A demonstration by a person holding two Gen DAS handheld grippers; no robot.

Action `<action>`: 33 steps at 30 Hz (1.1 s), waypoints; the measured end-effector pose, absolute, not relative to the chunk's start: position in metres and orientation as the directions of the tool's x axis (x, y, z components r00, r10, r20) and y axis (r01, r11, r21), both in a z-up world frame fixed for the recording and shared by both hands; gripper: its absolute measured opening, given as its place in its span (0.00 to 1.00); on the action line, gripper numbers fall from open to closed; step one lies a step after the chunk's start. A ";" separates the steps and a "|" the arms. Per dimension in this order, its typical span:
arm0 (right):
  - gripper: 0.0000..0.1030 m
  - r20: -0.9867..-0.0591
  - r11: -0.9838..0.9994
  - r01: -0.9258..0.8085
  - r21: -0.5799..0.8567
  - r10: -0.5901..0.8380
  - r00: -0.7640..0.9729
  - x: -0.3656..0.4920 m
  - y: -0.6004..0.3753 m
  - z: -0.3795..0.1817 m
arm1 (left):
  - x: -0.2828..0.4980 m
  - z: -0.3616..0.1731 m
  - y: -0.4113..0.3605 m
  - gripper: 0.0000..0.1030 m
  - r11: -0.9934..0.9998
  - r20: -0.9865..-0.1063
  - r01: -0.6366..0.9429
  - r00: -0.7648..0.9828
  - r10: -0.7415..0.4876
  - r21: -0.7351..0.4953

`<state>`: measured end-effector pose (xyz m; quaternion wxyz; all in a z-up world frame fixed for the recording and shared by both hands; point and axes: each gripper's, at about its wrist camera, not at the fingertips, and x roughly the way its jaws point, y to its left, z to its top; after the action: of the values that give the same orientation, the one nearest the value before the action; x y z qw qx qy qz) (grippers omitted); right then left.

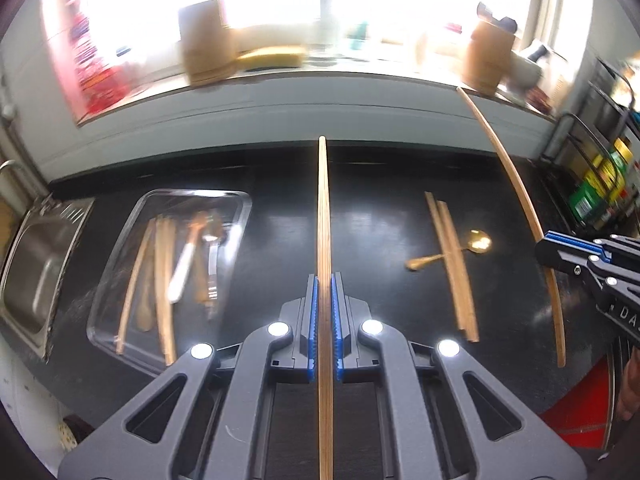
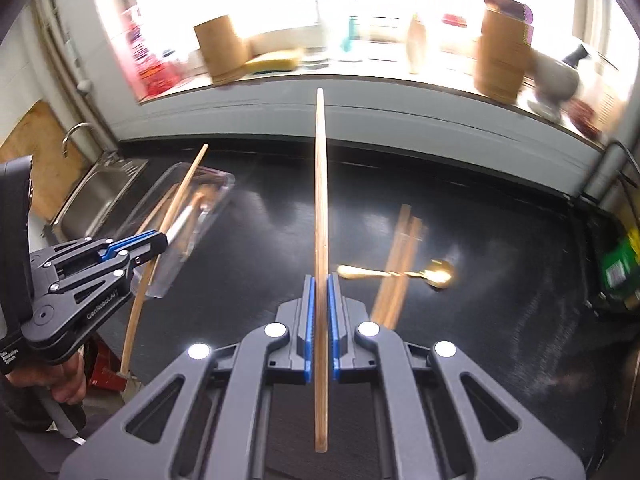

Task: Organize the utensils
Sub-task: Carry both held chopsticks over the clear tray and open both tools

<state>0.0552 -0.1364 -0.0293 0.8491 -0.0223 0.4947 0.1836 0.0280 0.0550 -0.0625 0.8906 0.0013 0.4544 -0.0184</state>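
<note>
My left gripper (image 1: 324, 280) is shut on a long wooden chopstick (image 1: 323, 200) that points straight ahead over the black counter. To its right, my right gripper (image 1: 560, 252) is shut on a second chopstick (image 1: 516, 184). The right wrist view shows that same grip up close: right gripper (image 2: 320, 280), its chopstick (image 2: 320, 200), and the left gripper (image 2: 160, 242) with its own stick (image 2: 176, 204) at the left. A clear tray (image 1: 192, 192) (image 2: 216, 174) at the left holds several chopsticks and spoons. A pair of chopsticks (image 1: 452, 260) (image 2: 400, 256) lies across a gold spoon (image 1: 476, 240) (image 2: 440, 272) on the counter.
A steel sink (image 1: 36, 264) (image 2: 100, 188) lies beyond the tray at the far left. Wooden canisters (image 1: 208, 40) (image 2: 500, 60) and bottles stand on the windowsill behind. A wire rack with boxes (image 1: 600, 184) borders the counter's right end. A person's hand (image 2: 68, 376) holds the left gripper.
</note>
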 end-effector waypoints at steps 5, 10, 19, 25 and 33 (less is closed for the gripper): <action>0.07 -0.847 0.893 -0.413 0.178 0.353 0.398 0.069 -0.067 -0.030 | 0.026 -0.062 0.118 0.06 0.998 -0.808 -0.054 0.589 0.018 -0.018; 0.07 -0.839 0.849 -0.478 0.225 0.418 0.349 0.081 0.006 -0.033 | 0.024 -0.064 0.183 0.06 0.990 -0.809 -0.137 0.583 0.071 -0.012; 0.07 -0.840 0.790 -0.557 0.258 0.468 0.274 0.096 0.105 -0.040 | 0.024 -0.071 0.254 0.06 0.978 -0.817 -0.207 0.566 0.107 -0.016; 0.07 -0.848 0.778 -0.574 0.257 0.466 0.252 0.101 0.133 -0.047 | 0.031 -0.077 0.278 0.06 0.975 -0.822 -0.222 0.560 0.102 -0.030; 0.07 -0.866 0.790 -0.529 0.311 0.464 0.184 0.123 0.142 -0.070 | 0.053 -0.099 0.290 0.06 0.970 -0.848 -0.223 0.528 0.040 -0.093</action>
<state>0.1226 0.1423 -0.0704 0.7690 -0.0292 0.5509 0.3229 0.0527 0.2901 -0.0995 0.8688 -0.0952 0.4800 0.0756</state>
